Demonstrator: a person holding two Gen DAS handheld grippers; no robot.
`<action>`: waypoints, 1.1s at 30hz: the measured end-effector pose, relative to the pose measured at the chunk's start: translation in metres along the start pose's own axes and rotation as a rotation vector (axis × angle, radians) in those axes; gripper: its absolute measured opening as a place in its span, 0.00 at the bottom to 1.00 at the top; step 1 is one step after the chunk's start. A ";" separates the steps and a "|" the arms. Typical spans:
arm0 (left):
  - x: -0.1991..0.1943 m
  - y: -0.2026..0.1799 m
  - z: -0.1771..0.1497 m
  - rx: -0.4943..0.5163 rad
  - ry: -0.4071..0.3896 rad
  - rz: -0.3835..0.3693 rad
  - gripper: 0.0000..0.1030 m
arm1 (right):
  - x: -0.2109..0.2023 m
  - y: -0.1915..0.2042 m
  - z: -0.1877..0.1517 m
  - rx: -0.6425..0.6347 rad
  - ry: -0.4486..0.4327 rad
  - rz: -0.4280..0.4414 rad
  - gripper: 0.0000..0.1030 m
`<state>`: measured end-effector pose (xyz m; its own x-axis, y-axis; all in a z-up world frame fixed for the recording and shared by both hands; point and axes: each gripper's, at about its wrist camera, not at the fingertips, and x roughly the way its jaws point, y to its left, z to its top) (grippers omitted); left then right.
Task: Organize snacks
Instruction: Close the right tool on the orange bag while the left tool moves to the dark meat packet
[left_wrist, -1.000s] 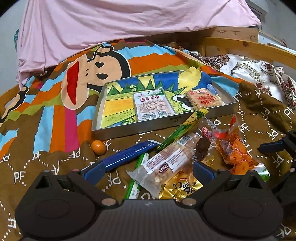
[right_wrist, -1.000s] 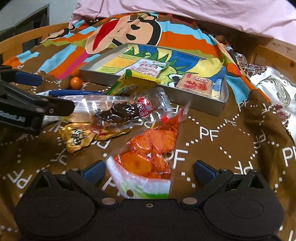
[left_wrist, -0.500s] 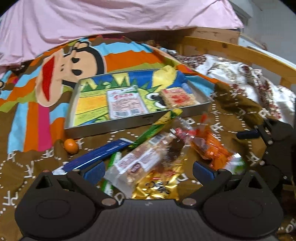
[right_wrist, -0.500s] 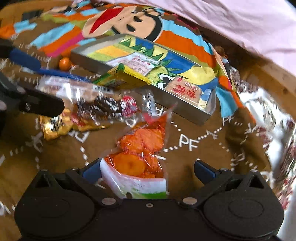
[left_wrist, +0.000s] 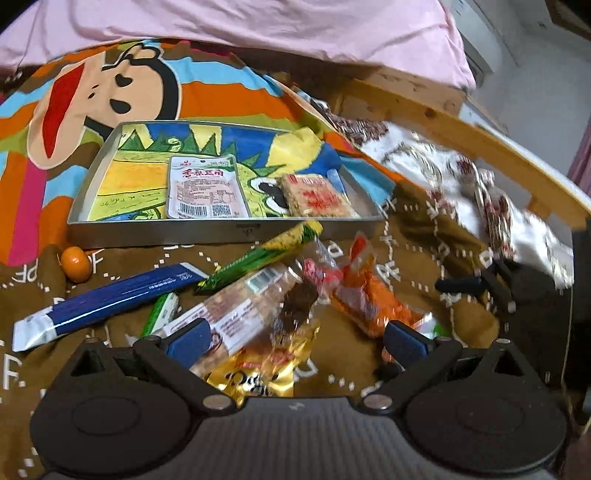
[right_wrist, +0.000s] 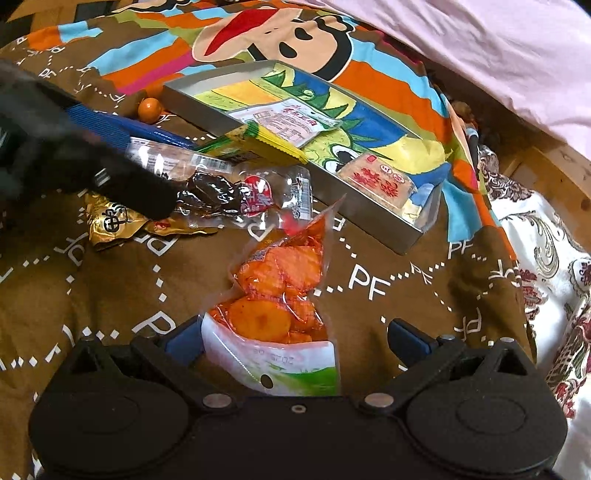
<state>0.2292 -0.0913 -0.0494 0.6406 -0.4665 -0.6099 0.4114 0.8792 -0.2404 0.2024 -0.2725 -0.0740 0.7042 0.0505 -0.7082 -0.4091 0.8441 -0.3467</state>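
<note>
I see a bed with a brown blanket (right_wrist: 388, 258). A metal tray (left_wrist: 221, 230) lies far on it. Near it lie snack packs: an orange pack (right_wrist: 280, 280), a gold pack (right_wrist: 110, 221), a blue stick (left_wrist: 103, 299). A small orange ball (left_wrist: 75, 259) sits left.

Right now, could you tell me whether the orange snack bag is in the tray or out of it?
Out. The orange snack bag lies on the brown blanket, apart from the tray, between the open right gripper fingers.
</note>
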 end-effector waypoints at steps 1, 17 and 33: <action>0.001 0.001 0.002 -0.019 -0.002 -0.008 0.99 | 0.000 0.001 0.000 -0.002 0.000 -0.001 0.99; 0.041 -0.007 0.035 0.202 0.107 -0.049 0.84 | 0.007 0.002 0.002 0.067 -0.058 -0.016 0.96; 0.040 -0.018 0.034 0.245 0.142 -0.060 0.71 | -0.006 -0.004 0.001 -0.090 -0.044 0.003 0.50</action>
<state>0.2696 -0.1294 -0.0436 0.5199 -0.4837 -0.7041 0.6016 0.7925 -0.1002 0.1999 -0.2755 -0.0681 0.7267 0.0783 -0.6825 -0.4605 0.7928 -0.3994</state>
